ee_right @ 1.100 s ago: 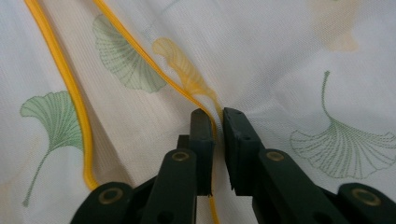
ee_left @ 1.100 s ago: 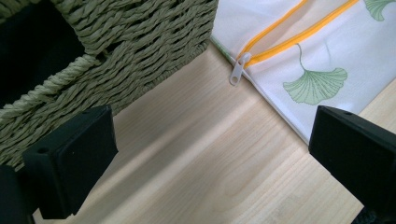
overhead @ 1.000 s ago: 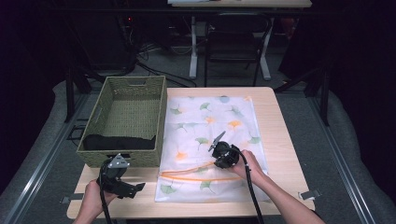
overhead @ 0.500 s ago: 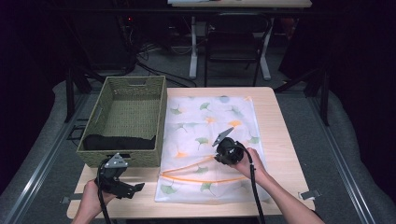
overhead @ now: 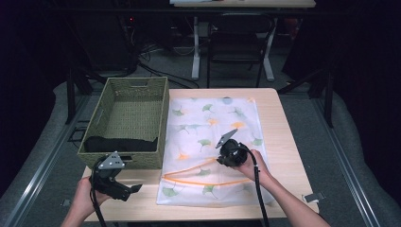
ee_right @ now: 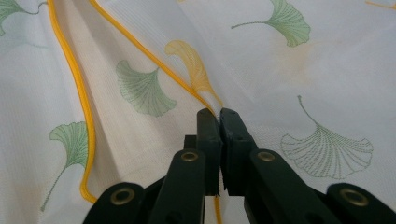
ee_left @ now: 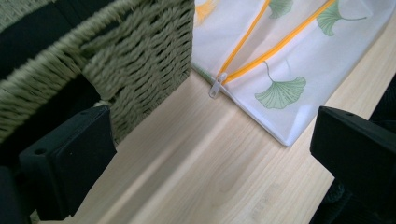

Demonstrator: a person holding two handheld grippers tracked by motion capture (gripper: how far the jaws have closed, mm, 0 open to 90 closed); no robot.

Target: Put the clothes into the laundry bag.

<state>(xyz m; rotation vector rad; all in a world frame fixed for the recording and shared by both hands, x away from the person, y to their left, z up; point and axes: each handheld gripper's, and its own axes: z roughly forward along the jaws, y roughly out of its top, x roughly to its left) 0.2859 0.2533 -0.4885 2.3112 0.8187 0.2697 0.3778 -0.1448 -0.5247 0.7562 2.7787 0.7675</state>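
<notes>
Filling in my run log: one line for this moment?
right gripper: shut on mesh bag zipper edge | left gripper: open, beside basket

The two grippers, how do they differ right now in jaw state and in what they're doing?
The right gripper has its jaws shut on the upper orange-zippered edge of the white ginkgo-print laundry bag, lifting it open; the left gripper has its jaws wide open and holds nothing. The right one works over the bag, while the left one hovers above bare table near the wicker basket corner and the zipper pull. Both are black and hand-held.
</notes>
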